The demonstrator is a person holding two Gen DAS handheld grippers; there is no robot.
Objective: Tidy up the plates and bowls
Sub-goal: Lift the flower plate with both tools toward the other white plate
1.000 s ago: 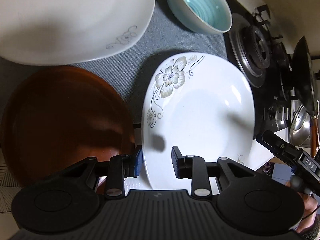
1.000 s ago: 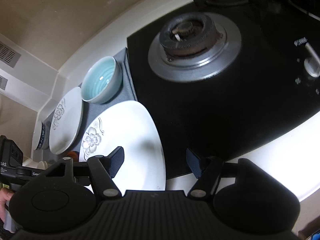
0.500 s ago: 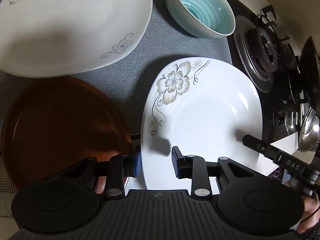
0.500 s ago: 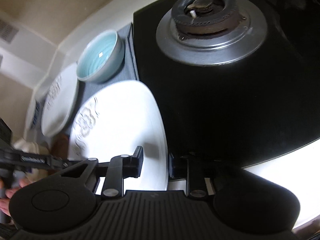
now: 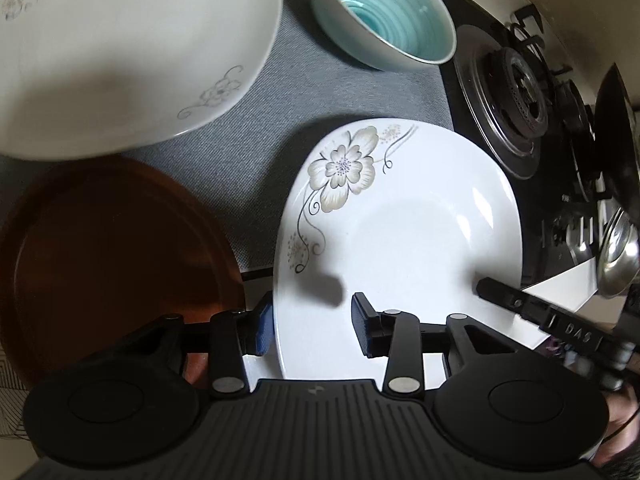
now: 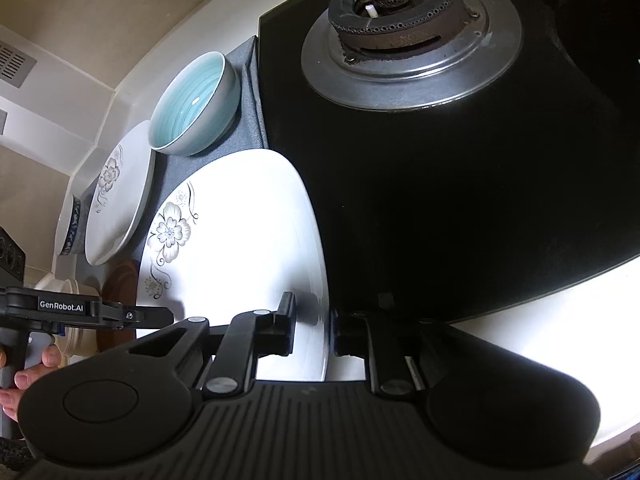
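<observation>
A white flower-print plate (image 5: pixel 400 232) lies on the grey mat, its right part over the stove's edge. My left gripper (image 5: pixel 312 326) straddles its near-left rim, fingers apart with a gap to the rim. My right gripper (image 6: pixel 314 326) straddles its right rim (image 6: pixel 320 280), jaws narrowed close around it; contact is unclear. The plate also shows in the right wrist view (image 6: pixel 240 240). A larger white plate (image 5: pixel 120 52) lies at the back left, a brown plate (image 5: pixel 108 256) at the left, a teal bowl (image 5: pixel 384 24) behind.
A gas stove (image 6: pixel 440 160) with a burner (image 6: pixel 400 20) lies right of the mat. A pan (image 5: pixel 616 140) and a steel ladle (image 5: pixel 616 260) sit at the far right. A blue-rimmed bowl (image 6: pixel 70 232) and a cream jar (image 6: pixel 76 320) stand at the far left.
My right gripper has moved onto the flower plate's right rim and its jaws have narrowed. My left gripper has stayed at the near-left rim, and the view has shifted slightly.
</observation>
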